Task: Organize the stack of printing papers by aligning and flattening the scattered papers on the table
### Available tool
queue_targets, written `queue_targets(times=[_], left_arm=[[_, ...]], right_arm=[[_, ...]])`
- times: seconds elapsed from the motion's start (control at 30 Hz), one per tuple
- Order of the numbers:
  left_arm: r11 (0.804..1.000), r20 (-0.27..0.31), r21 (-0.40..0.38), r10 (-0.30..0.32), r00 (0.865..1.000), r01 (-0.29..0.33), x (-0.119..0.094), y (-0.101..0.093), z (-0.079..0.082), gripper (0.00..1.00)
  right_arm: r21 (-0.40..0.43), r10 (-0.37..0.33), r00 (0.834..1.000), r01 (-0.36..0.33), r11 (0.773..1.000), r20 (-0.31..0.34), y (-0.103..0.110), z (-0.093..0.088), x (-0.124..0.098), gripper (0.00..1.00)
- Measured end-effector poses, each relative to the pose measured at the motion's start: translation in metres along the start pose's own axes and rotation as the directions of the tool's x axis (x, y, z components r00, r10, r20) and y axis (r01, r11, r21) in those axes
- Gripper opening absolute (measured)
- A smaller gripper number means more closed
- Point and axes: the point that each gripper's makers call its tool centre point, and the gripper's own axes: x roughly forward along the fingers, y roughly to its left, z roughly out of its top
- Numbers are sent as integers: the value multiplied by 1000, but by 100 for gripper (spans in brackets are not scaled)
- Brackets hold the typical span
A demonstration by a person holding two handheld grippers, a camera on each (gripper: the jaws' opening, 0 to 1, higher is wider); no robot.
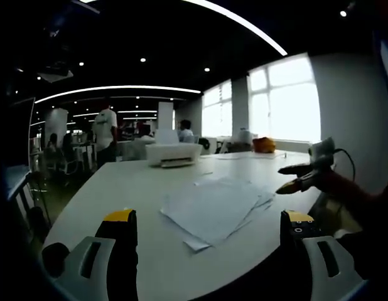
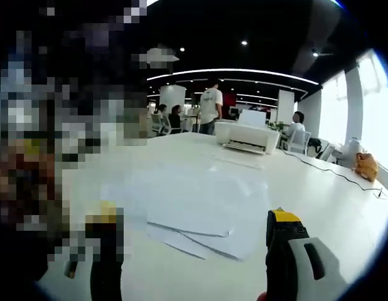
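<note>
A loose, fanned-out stack of white printing papers [image 1: 213, 207] lies on the white table [image 1: 118, 188], its sheets skewed with corners sticking out. My left gripper [image 1: 208, 217] hovers just short of the stack's near edge, jaws wide apart and open with nothing between them. In the left gripper view my right gripper [image 1: 280, 180] comes in from the right, level with the stack's right side, its orange fingers apart. In the right gripper view the papers [image 2: 194, 200] spread out ahead of my right gripper [image 2: 194, 216], which is open and holds nothing.
A white printer [image 1: 173, 153] [image 2: 247, 136] stands on the table beyond the papers. An orange object [image 2: 366, 166] sits at the far right, with a thin cable [image 2: 326, 169] running toward it. People [image 2: 211, 106] stand and sit in the office behind. Bright windows [image 1: 285, 100] line one wall.
</note>
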Motion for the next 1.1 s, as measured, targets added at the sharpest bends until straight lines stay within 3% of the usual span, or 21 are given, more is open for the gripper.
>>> queue_targets(times=[0.7, 1.1], left_arm=[[1000, -8, 2, 4, 1000, -4, -1, 1, -3, 97], [1000, -10, -2, 9, 1000, -9, -1, 2, -5, 97]], right_arm=[[66, -23, 1000, 22, 998, 2, -3, -19, 42, 90], [93, -52, 999, 51, 994, 9, -16, -39, 67, 86]])
